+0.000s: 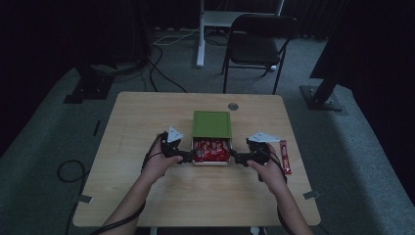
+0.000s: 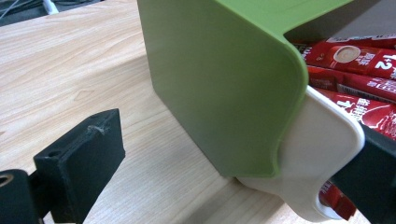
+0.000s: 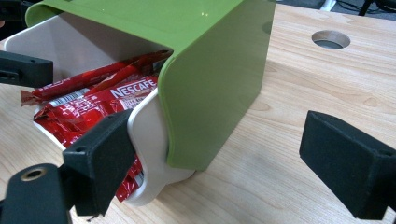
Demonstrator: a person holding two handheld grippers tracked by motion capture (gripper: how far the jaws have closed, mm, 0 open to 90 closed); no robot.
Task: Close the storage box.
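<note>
A green box (image 1: 211, 123) lies on the wooden table (image 1: 195, 196), and its white drawer (image 1: 210, 163) is slid out toward me, full of red Nescafe sachets (image 1: 211, 149). My left gripper (image 1: 187, 156) is open at the drawer's left side. In the left gripper view (image 2: 224, 179) its jaws straddle the corner where the white drawer (image 2: 317, 154) leaves the green box (image 2: 215, 84). My right gripper (image 1: 238, 157) is open at the drawer's right side. In the right gripper view (image 3: 224, 163) one jaw is by the drawer wall (image 3: 144, 130) and sachets (image 3: 93, 102), the other out over bare table.
One loose red sachet (image 1: 285, 156) lies on the table just right of my right hand. A round cable hole (image 1: 233, 106) sits behind the box. A dark chair (image 1: 259, 39) and stand bases are on the floor beyond the table.
</note>
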